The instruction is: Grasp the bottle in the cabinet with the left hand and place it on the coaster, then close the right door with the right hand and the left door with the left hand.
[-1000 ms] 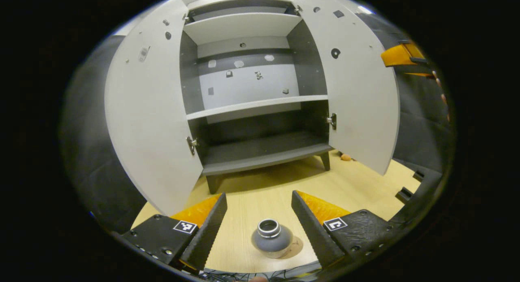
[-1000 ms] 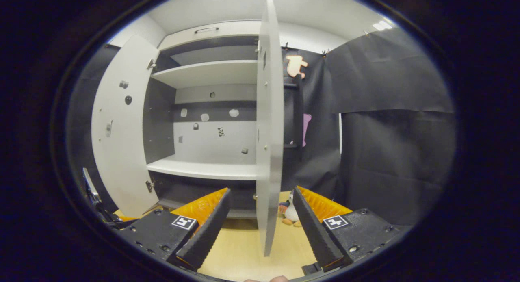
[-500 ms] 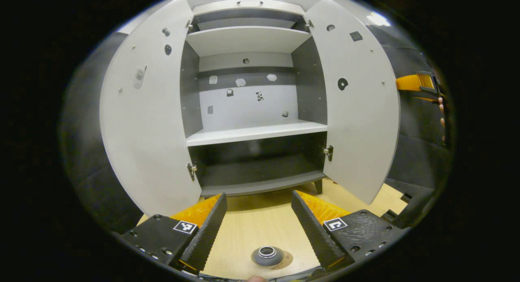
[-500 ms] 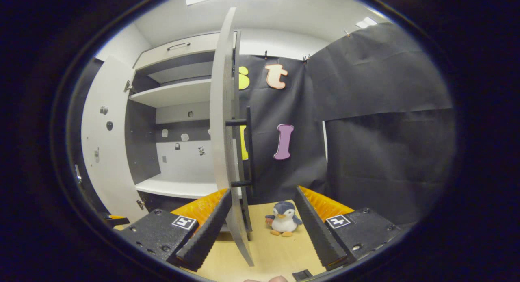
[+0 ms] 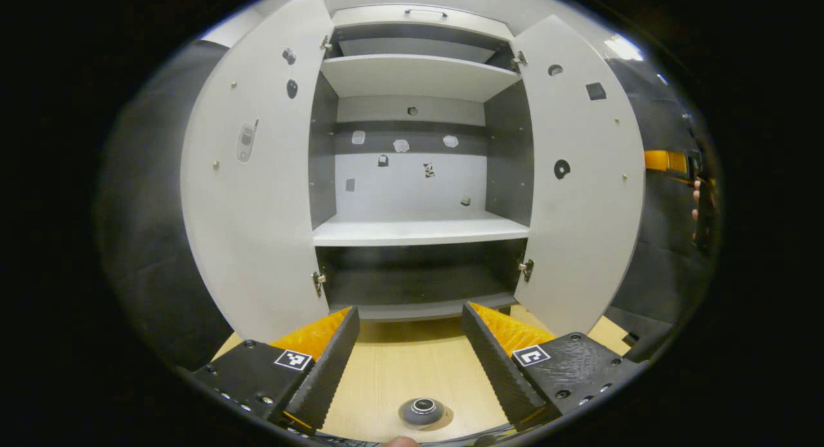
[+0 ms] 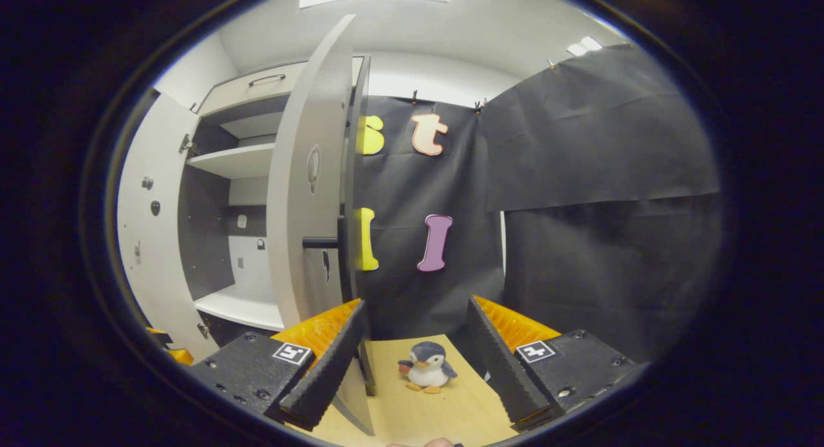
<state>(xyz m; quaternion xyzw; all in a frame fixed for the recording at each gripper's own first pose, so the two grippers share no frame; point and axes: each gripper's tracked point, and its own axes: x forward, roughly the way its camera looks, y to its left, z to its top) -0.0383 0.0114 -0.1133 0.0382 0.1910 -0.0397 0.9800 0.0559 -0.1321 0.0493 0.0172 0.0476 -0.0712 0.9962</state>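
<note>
The right door (image 6: 309, 196) is a rigid, light, hinged panel; the released right claw (image 6: 412, 363) should push its outer face beside the handle (image 6: 320, 243). Left claw (image 5: 409, 357) is released.

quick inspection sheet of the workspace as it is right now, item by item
surface: light wooden table, bare between the fingers.
job's things: bottle stands on the coaster; cabinet shelves bare; left door and right door both open.
clutter: toy penguin on the table beside the right door.
grippers: left gripper open, holding nothing; right gripper open, outside the right door.
cables: nothing seen.
surroundings: black cloth wall.
</note>
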